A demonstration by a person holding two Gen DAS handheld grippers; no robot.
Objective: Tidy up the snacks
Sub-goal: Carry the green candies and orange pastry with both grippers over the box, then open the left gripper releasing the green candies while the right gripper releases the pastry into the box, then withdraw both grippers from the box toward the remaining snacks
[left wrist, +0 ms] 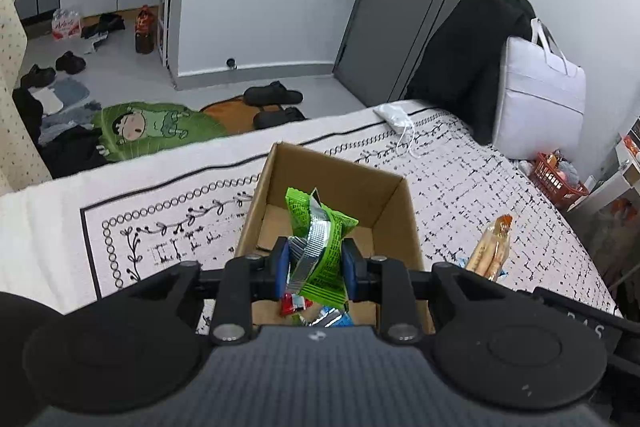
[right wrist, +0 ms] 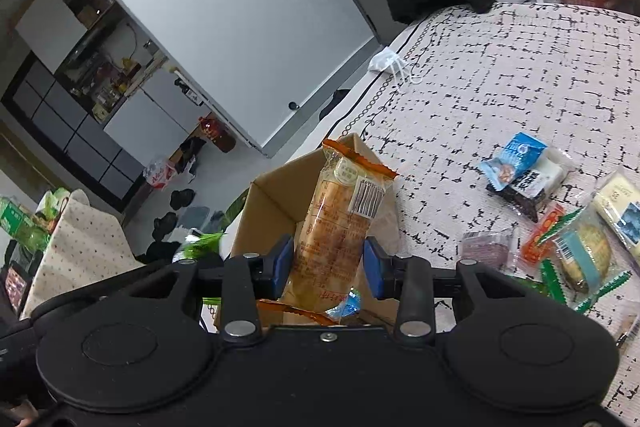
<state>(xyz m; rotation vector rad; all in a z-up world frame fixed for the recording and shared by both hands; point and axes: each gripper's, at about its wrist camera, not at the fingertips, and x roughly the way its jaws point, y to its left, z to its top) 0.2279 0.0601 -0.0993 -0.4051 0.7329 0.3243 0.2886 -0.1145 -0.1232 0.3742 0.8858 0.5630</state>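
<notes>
From your left wrist camera, your left gripper (left wrist: 315,263) tilts downward over the open brown cardboard box (left wrist: 394,211) standing on the bed's white cover with black cross-hatch print (left wrist: 480,187); its blue pads are clenched on a crinkled green foil snack packet with a silver inner face (left wrist: 320,231), held above the box's interior. Beneath it, on the box floor, lie a small red wrapper (left wrist: 294,303) and a shiny blue-and-white packet (left wrist: 330,317). From your right wrist camera, your right gripper (right wrist: 329,261) also slants down, rolled so the room looks tilted, and its blue pads grasp a clear, orange-edged plastic wrapper holding a long golden bread roll (right wrist: 340,227), standing upright just above the near edge of the same cardboard box (right wrist: 276,199). To the right, loose snack packets (right wrist: 560,219) lie scattered across the soft cover, well apart from the box.
</notes>
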